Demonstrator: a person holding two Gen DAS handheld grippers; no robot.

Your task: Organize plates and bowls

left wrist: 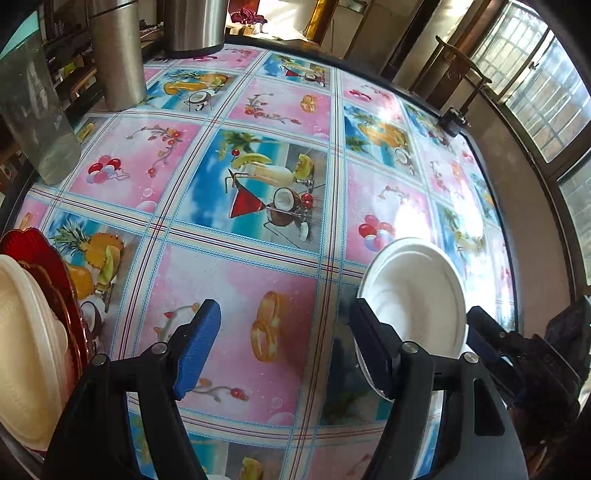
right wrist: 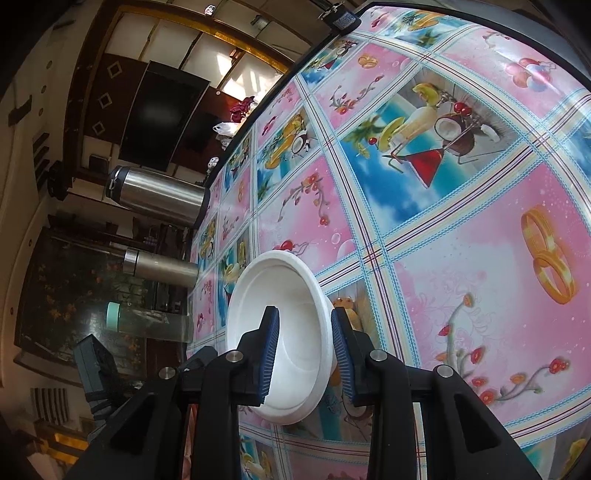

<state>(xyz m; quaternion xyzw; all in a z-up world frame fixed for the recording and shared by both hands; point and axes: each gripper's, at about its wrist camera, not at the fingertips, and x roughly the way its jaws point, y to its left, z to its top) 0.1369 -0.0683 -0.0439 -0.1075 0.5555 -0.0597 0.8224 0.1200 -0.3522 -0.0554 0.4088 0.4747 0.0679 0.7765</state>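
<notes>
A white foam bowl [right wrist: 280, 288] hangs tilted just above the patterned table [right wrist: 461, 258], and my right gripper [right wrist: 304, 354] is shut on its wall, one pad inside the bowl and one outside. In the left wrist view the same bowl [left wrist: 417, 295] shows at the right, partly behind my left gripper's right finger, with a right gripper finger [left wrist: 484, 332] beyond it. My left gripper [left wrist: 284, 347] stands open over the table with nothing between its fingers. At its far left, red plates [left wrist: 44, 266] and a cream bowl [left wrist: 22, 332] stand stacked on edge.
Two steel flasks [left wrist: 118, 55] [left wrist: 195, 22] and a clear bottle [left wrist: 33, 110] stand along the table's far left edge. A black clamp [left wrist: 452, 122] sits on the far right edge. A window and wooden furniture surround the table.
</notes>
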